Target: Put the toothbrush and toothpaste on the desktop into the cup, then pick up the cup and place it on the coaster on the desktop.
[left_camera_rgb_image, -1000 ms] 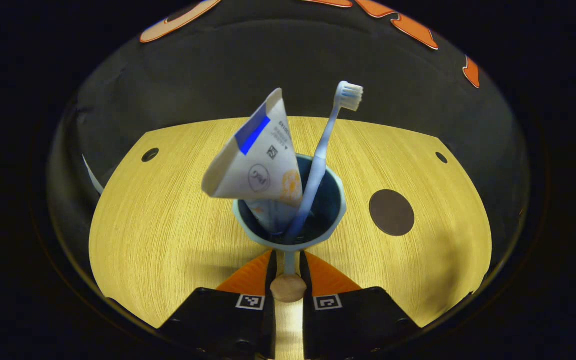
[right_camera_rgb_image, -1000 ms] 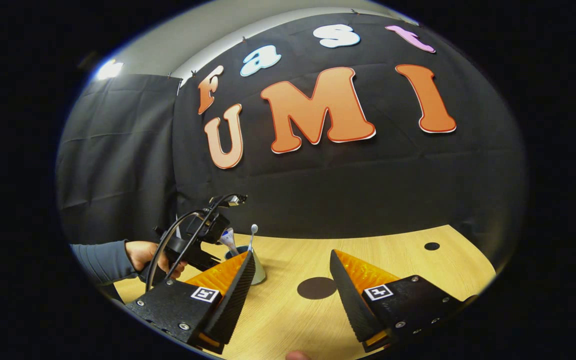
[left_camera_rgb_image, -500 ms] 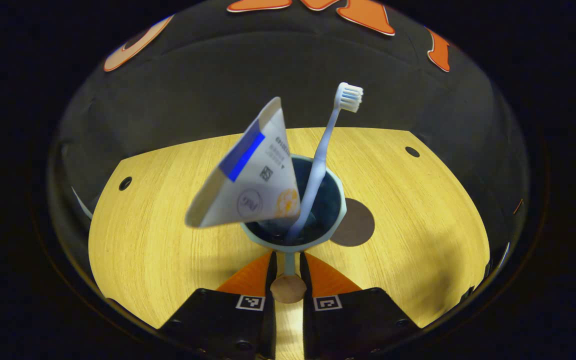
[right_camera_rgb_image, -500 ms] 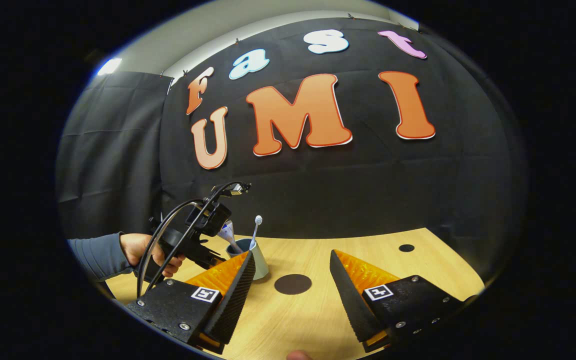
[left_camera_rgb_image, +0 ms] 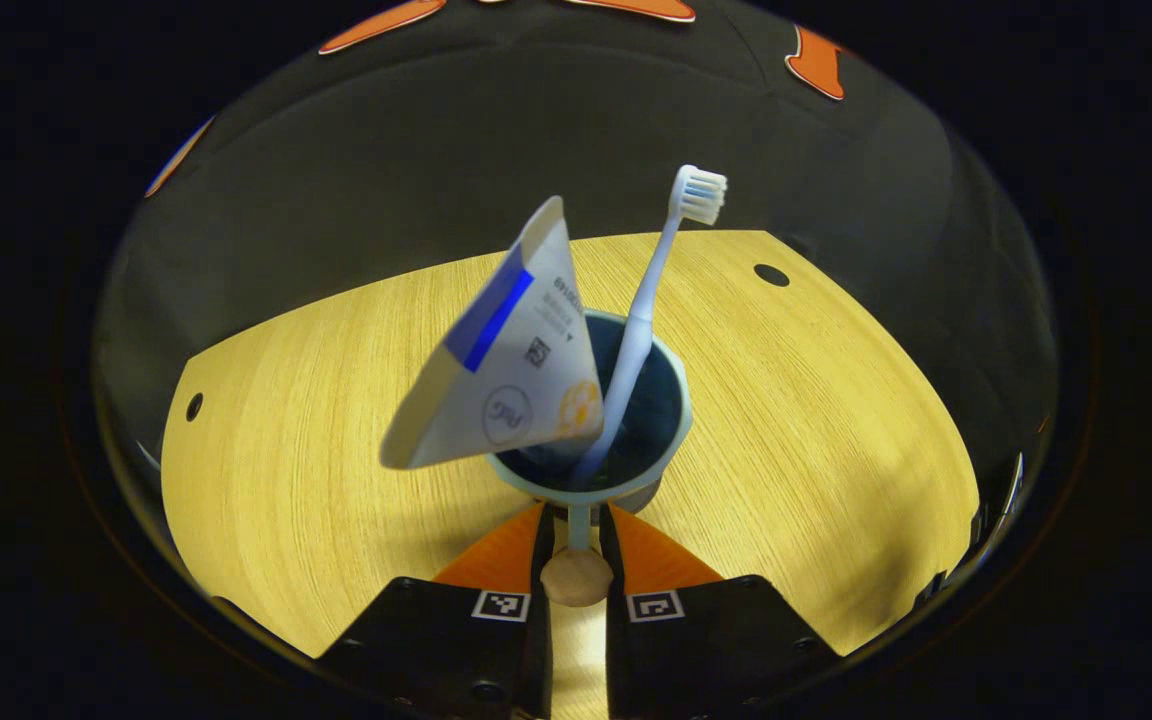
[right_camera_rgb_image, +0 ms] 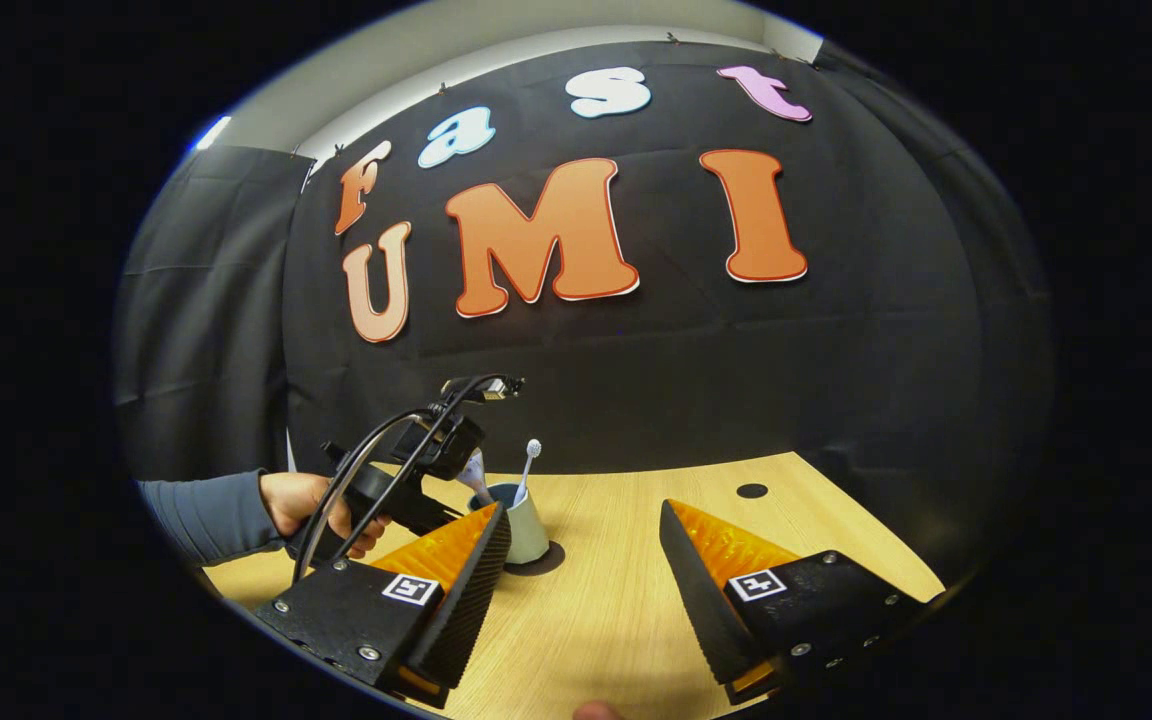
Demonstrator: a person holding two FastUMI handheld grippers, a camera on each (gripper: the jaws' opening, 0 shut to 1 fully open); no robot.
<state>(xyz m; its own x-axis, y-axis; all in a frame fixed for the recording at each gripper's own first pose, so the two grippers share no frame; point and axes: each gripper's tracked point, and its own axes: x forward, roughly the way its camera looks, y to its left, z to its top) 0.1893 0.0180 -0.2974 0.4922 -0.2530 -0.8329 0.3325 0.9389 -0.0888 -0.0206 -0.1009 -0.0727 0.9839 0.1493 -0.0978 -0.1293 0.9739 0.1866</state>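
left gripper (left_camera_rgb_image: 573,545) fingers pinched close on the handle of the light blue cup (left_camera_rgb_image: 674,420) — cup over the wooden desktop (left_camera_rgb_image: 816,420). toothpaste (left_camera_rgb_image: 506,365) leans left out of the cup, toothbrush (left_camera_rgb_image: 648,300) stands in it beside the tube, bristles up — dark coaster (left_camera_rgb_image: 644,492) edge peeks from under the cup's base.

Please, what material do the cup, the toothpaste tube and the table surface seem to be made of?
The cup looks like smooth matte plastic or glazed ceramic, pale blue; the look leaves it open. The toothpaste tube seems soft laminated plastic: flat crimped end, printed, slightly glossy skin. The table looks like light wood or wood-look laminate, with fine straight grain lines and a matte finish.
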